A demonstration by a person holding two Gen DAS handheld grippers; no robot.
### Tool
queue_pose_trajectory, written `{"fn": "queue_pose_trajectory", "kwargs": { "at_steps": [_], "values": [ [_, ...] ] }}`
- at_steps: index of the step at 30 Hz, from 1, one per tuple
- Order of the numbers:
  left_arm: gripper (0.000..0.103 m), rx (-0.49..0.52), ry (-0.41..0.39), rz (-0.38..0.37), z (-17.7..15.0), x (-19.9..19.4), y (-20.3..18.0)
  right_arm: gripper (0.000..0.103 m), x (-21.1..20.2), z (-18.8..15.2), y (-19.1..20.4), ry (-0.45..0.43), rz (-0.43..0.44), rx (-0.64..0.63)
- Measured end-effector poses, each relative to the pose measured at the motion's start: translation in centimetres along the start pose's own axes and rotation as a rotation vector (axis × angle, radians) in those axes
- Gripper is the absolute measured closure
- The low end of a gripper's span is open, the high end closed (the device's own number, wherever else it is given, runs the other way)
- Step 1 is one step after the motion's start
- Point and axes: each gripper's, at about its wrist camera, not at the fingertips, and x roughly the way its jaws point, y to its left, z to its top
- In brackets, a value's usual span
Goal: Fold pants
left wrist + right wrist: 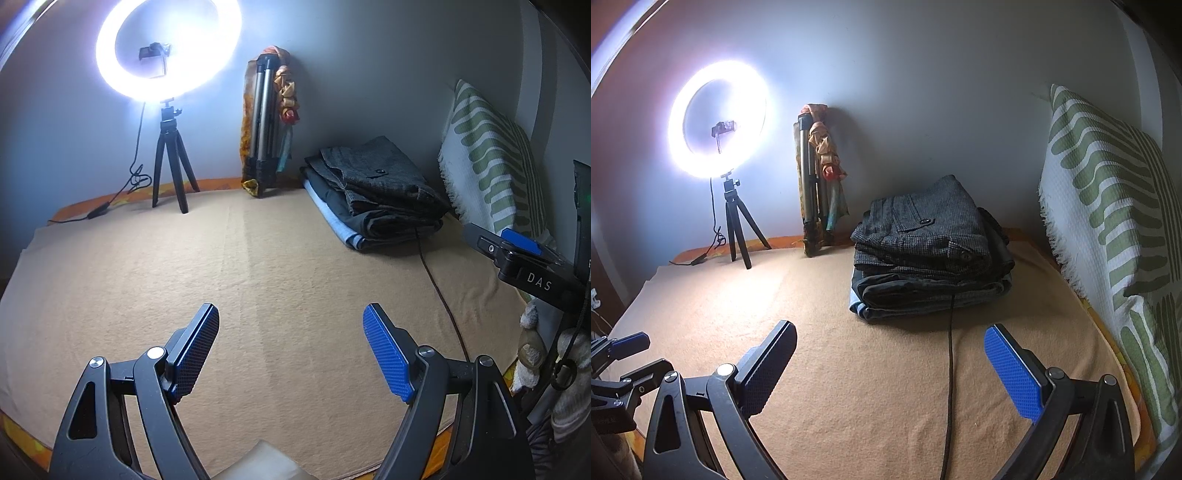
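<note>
A: Start left of the stack of pants (929, 254) and work across. What's there?

B: Well left of the stack, a lit ring light (718, 120) on a small tripod (738, 232), at the far edge of the tan blanket (820, 295). Between the light and the stack, a folded tripod (812, 184) draped with cloth leans on the wall. Just right of the stack, a green-striped pillow (1115, 206) stands against the wall.

A: And the grippers?

B: The left gripper (290, 350) hovers over bare blanket, near and left of the stack, fingers spread wide, nothing between them. The right gripper (890, 365) sits straight in front of the stack, also wide open and empty. A black cable (950, 354) runs from the stack's front edge toward it.

A: How far along is the folding?

B: My read: late or between items. The grey tweed pair on top (376, 173) is already folded flat on darker and blue pieces. No unfolded pants lie on the blanket in either view, so whatever remains is out of frame, or nothing remains.

A: Orientation?

B: In the left view the stack's long axis runs from its near edge back toward the wall, slanting slightly left. The top pair's buttoned pocket faces up, near the front. Which end is the waistband I cannot tell.
</note>
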Motion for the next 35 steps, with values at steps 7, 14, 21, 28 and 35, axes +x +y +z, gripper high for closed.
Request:
{"fn": "queue_pose_trajectory", "kwargs": {
  "at_steps": [7,14,21,28,35],
  "values": [
    [0.023,0.007,-0.002,-0.004,0.05,0.12,-0.32,0.000,-0.17,-0.20,0.07,0.003,0.000,0.003],
    [0.023,0.007,-0.005,-0.004,-0.02,0.07,-0.39,0.000,-0.07,-0.28,0.13,0.008,0.007,0.008],
    [0.023,0.006,-0.011,-0.007,-0.02,-0.01,-0.37,0.000,-0.04,-0.32,0.13,0.010,0.007,0.010],
    [0.023,0.007,-0.013,-0.005,-0.07,0.00,-0.38,0.000,0.01,-0.40,0.27,0.013,0.008,0.010],
    [0.023,0.005,-0.010,0.000,-0.09,-0.02,-0.23,0.000,0.01,-0.49,0.38,0.015,0.010,0.012]
  ]
}}
